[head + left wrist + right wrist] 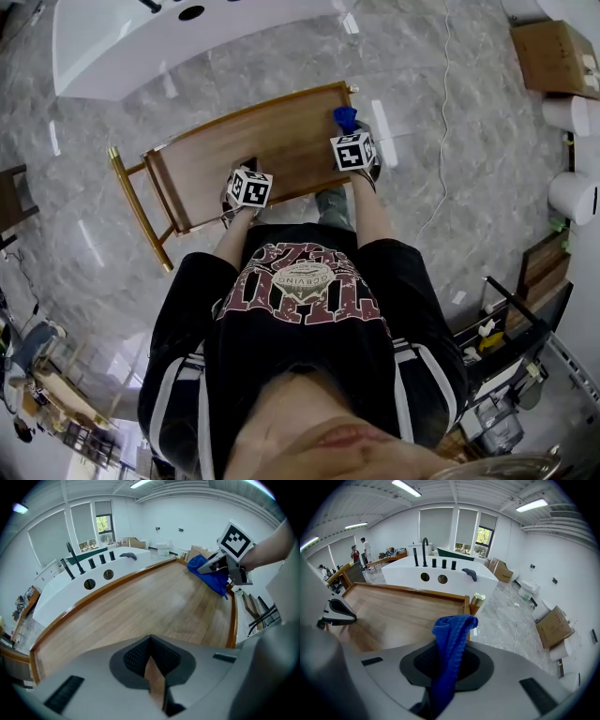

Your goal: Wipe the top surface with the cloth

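Observation:
The wooden top surface (272, 141) of a gold-framed cart lies in front of me. A blue cloth (345, 116) is pinched in my right gripper (348, 127) at the top's far right corner. In the right gripper view the cloth (452, 634) stands up out of the shut jaws, over the wood (393, 613) near its corner post. My left gripper (246, 169) hovers over the near edge, shut with nothing in it. Its view shows only bare wood (154, 602) through the thin slit between its jaws, with the right gripper (213, 568) and cloth (212, 578) across the top.
A white bathtub-like unit (141, 37) with black fittings stands just beyond the cart. The cart's gold side rail (136, 206) sticks out at left. Cardboard boxes (553, 56) and white rolls sit at far right. A cable (441, 112) runs over the marble floor.

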### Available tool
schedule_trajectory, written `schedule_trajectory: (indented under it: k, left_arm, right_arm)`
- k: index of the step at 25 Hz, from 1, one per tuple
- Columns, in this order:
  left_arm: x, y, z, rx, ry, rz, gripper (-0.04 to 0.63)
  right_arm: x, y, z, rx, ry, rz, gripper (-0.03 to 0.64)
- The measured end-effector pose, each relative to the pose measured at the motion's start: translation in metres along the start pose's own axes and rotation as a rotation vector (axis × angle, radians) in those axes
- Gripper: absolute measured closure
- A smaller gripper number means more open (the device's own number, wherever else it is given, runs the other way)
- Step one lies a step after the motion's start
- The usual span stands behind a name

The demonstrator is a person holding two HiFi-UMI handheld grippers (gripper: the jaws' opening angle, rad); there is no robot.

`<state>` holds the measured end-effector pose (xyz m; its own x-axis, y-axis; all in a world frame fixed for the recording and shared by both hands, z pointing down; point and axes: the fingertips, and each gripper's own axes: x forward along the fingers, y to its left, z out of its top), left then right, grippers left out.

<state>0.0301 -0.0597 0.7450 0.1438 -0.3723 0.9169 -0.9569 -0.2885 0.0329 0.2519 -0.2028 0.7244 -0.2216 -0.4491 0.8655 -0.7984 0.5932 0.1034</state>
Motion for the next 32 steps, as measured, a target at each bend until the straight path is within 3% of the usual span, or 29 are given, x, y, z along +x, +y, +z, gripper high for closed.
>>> schedule_trajectory:
  k: [7,12,19,32]
  left_arm:
    - [0.002,0.0,-0.001,-0.015,-0.011,0.003,0.546]
    - [-0.001,0.003,-0.002,-0.077,-0.053,-0.011,0.546]
    - [-0.01,0.0,-0.003,-0.024,-0.078,0.022,0.546]
    - [-0.017,0.006,-0.038,-0.089,-0.035,0.007,0.546]
  right_arm:
    - [-0.001,0.001,-0.006,0.026,0.002,-0.02,0.552]
    - [0.0,0.006,-0.008,0.033,-0.001,-0.03,0.552]
    - [-0.001,0.015,-0.006,0.034,0.005,-0.036,0.552]
    - [0.002,0.047,0.0,0.026,0.031,0.005,0.552]
